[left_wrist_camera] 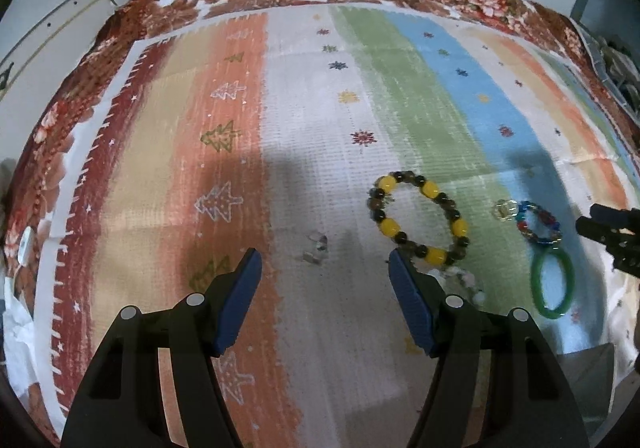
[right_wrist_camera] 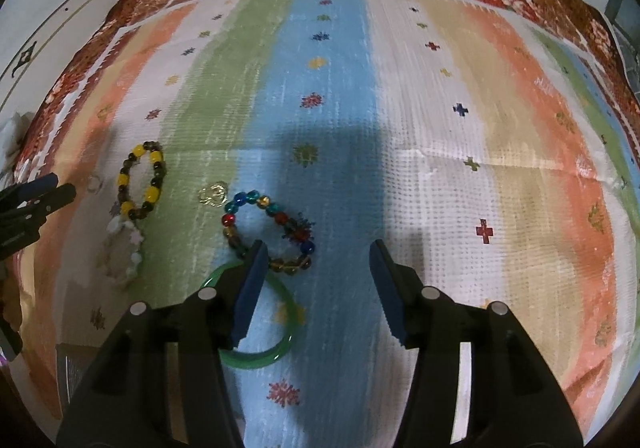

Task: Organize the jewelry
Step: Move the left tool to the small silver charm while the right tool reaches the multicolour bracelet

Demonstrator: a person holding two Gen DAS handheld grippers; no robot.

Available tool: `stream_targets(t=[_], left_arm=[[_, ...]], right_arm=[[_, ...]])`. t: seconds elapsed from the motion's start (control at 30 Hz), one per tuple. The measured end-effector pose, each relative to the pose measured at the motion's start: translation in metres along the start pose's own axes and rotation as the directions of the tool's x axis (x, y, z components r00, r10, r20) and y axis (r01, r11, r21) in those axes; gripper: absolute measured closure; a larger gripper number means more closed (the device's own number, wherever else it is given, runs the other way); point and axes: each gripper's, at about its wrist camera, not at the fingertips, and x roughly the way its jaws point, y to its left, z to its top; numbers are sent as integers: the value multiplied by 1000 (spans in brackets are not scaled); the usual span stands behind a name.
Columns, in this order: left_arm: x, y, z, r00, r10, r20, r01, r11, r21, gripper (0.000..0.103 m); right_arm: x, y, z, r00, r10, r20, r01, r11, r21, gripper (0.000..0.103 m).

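Left gripper: jaws spread wide, nothing between them. We reckon it's hovering low in the frame over the pale stripe, lined up on the small clear piece just ahead of the tips.

Right gripper: also wide open and empty, bottom centre of its view. Its left finger overlaps the green bangle, but we can't tell if it's touching.

Yellow-and-dark bracelet: chunky barrel beads and round dark ones in a loose oval, right of centre in the left view, lying flat.

Multicolour bracelet: glassy red, blue, teal and amber beads, centre-left of the right view, just above the bangle.

Green bangle: smooth, rigid, translucent hoop. We'd guess it's slippery to pinch.

White bracelet: knobbly, milky beads at left of the right view, just below the yellow one.

Clear ring: tiny, see-through, hard to make out.

Striped cloth: woven, ribbed, flat, so stuff shouldn't roll.

Progress: everything's still clustered loose, so sorting looks barely started to us.
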Motion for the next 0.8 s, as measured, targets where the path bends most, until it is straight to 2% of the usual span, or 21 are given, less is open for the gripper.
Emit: stream_targets(t=[0.17,0.57,0.8], left_arm=[[15,7,3,999,-13,-33,13,1000,-28,37],[45,17,3,994,-17,-104,9,998,-69,37],[49,17,2,994,-17,-105,11,998,-56,40]], right_arm=[[11,-4,2,999,19,-45,-17,999,35,42],[31,-9,2,994,36,-103,-29,997,68,41],[36,-10,3,993,49,-109,-41,996,73,41]])
